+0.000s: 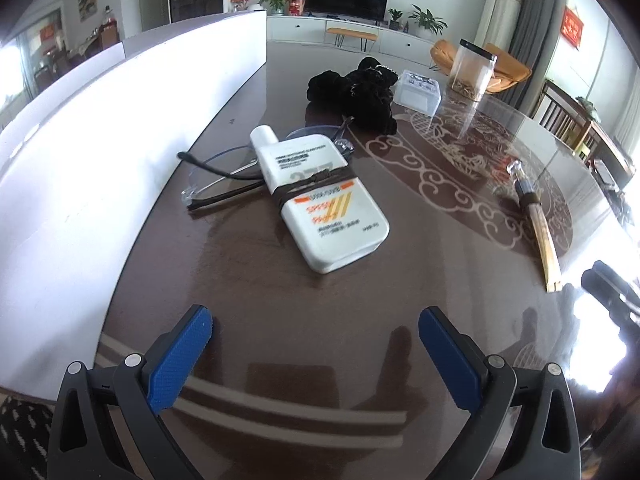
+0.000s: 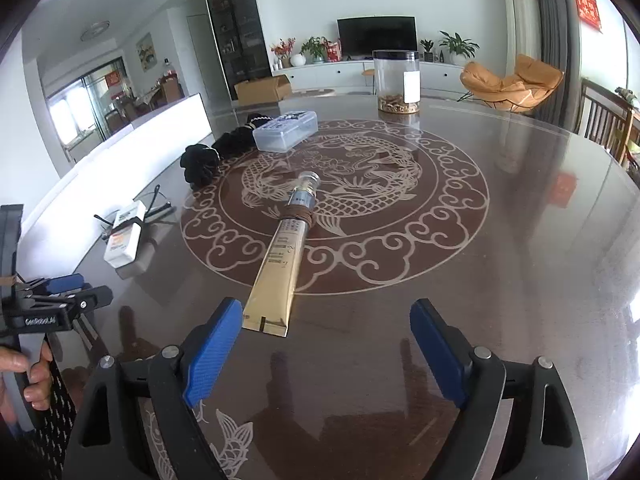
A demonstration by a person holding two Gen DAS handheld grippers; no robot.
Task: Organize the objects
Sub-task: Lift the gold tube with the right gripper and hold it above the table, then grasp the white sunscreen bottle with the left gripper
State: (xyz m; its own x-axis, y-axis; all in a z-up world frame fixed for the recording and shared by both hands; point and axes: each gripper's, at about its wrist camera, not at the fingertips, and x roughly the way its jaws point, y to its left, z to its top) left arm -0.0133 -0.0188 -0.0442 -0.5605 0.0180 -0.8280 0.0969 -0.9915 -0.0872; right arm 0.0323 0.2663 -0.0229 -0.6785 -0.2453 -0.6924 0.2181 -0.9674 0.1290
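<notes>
A white flat bottle with orange print and a brown band around it lies on the dark table, partly over a pair of glasses. My left gripper stands open just short of the bottle, nothing between its blue pads. A gold tube with a clear cap and a brown band lies on the table's fish pattern. My right gripper is open, its left pad beside the tube's flat end. In the right wrist view the bottle and my left gripper sit at the far left.
A black scrunchie pile, a clear plastic box and a clear jar with a black lid stand further back. A white board runs along the table's left side. A hand holds the left gripper's handle.
</notes>
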